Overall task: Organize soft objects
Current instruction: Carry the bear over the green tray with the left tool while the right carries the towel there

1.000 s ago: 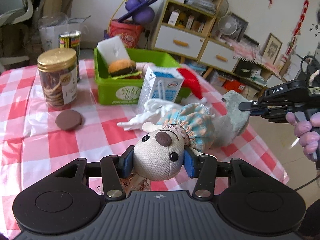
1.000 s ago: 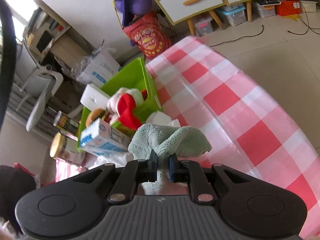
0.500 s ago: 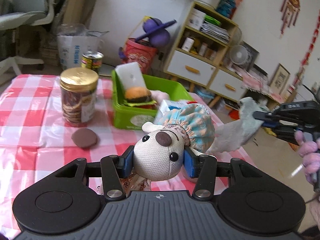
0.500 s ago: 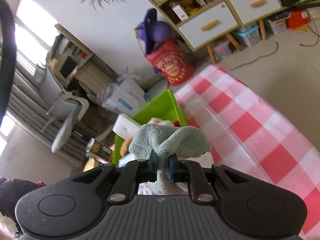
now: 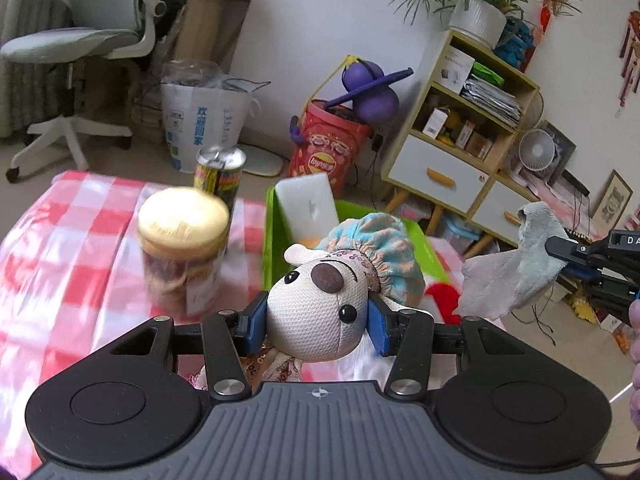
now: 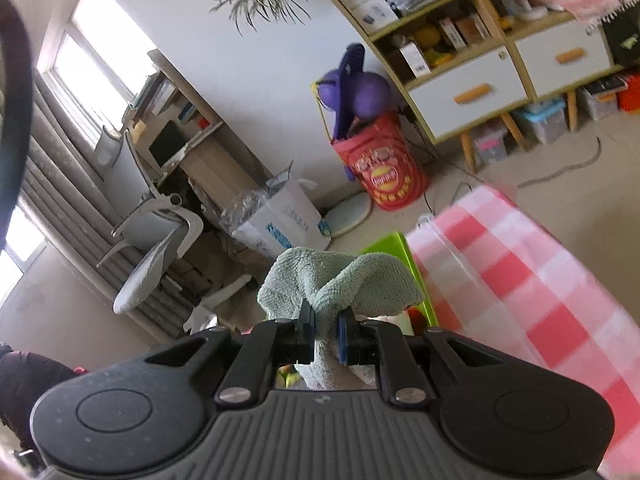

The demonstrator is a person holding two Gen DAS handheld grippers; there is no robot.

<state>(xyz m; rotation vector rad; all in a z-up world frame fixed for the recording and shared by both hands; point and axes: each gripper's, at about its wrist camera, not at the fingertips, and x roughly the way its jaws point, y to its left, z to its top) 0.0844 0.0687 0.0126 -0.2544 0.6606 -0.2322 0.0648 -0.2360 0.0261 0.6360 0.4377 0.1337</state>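
1. While both soft items hang in the air, neither has reached the green bin [image 5: 269, 236], so the sorting looks, by my judgement, midway

2. Left gripper [image 5: 316, 322] is clamped on the plush toy [image 5: 320, 312], its blue pads pressing each side of the head; the toy is held above the near edge of the surface [image 5: 80, 248], with its bonnet in front of the bin

3. Right gripper [image 6: 326, 330] is pinched tight on the teal cloth [image 6: 340, 280], which bunches above the pads and droops below; from the left wrist view the cloth [image 5: 516, 268] hangs off beyond the right edge of the surface

4. Already in the bin: a white block [image 5: 308, 212] leaning on its back wall, and something red [image 5: 440, 294] by its right side

5. Left to do, as I judge it: carry toy and cloth over the bin and release them

6. Cookie jar [image 5: 184, 248] and can [image 5: 218, 174] stand at the far-left part of the surface; as hard items they probably stay
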